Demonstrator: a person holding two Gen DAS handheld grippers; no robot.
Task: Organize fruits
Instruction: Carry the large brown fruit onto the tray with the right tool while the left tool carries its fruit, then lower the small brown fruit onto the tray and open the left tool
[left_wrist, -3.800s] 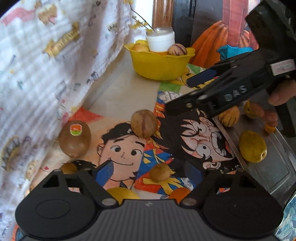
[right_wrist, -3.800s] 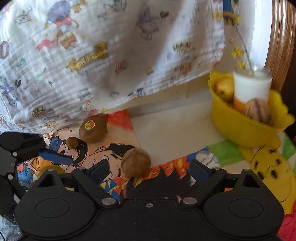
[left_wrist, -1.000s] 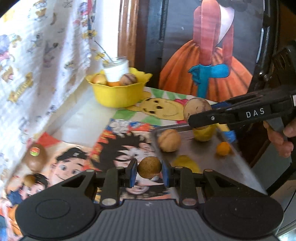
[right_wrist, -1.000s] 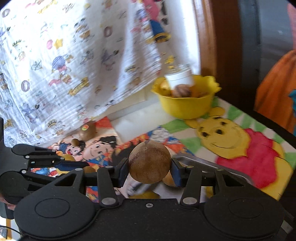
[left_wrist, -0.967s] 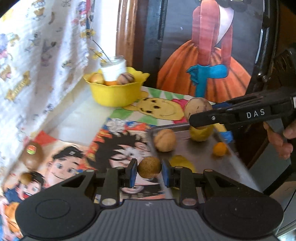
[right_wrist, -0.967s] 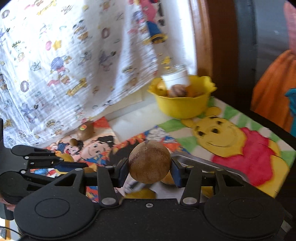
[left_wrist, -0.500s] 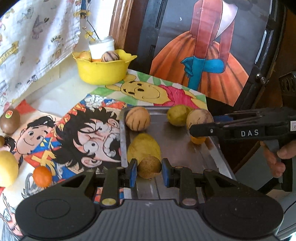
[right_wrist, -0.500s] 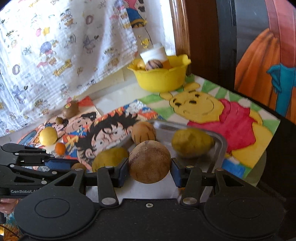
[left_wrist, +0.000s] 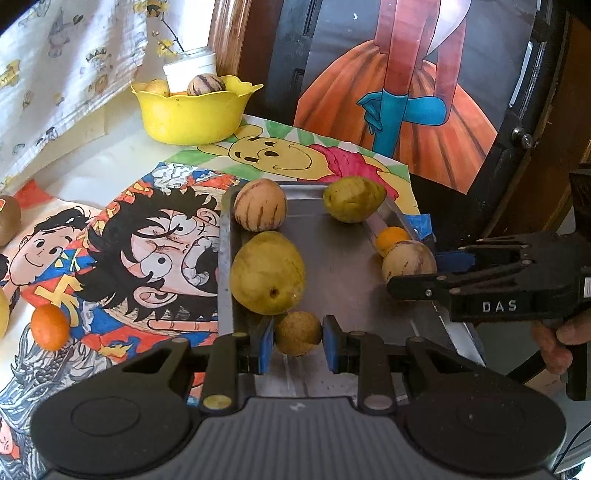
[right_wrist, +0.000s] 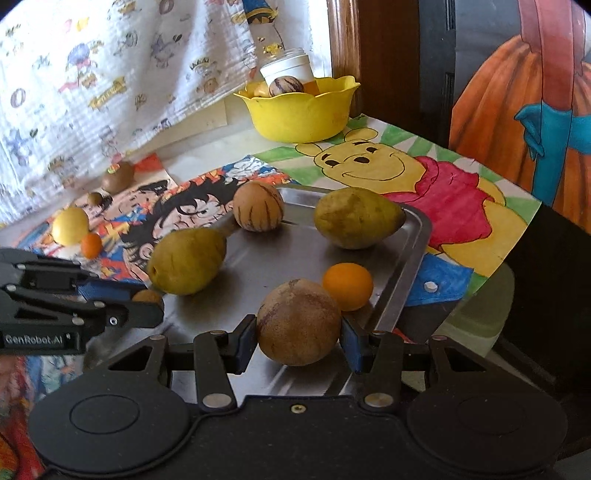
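My left gripper (left_wrist: 298, 334) is shut on a small brown round fruit (left_wrist: 298, 333), held low over the near left corner of the metal tray (left_wrist: 343, 266). My right gripper (right_wrist: 298, 330) is shut on a bigger striped brown melon (right_wrist: 298, 326), low over the tray's (right_wrist: 295, 254) near right side, beside a small orange (right_wrist: 347, 285). On the tray lie two yellow-green pears (left_wrist: 267, 272) (left_wrist: 354, 198) and another striped melon (left_wrist: 260, 209). In the left wrist view the right gripper (left_wrist: 417, 273) shows at the right with its melon (left_wrist: 408, 260).
A yellow bowl (left_wrist: 192, 110) with fruit and a white jar stands at the back. Loose on the cartoon mat to the left lie a small orange (left_wrist: 50, 326), a lemon (right_wrist: 70, 225), a kiwi (right_wrist: 117, 177) and a small brown fruit (right_wrist: 95, 198). The table edge runs just right of the tray.
Both grippers came down over the tray with their fruits still held. The left one has moved from the mat's side to the tray's near corner.
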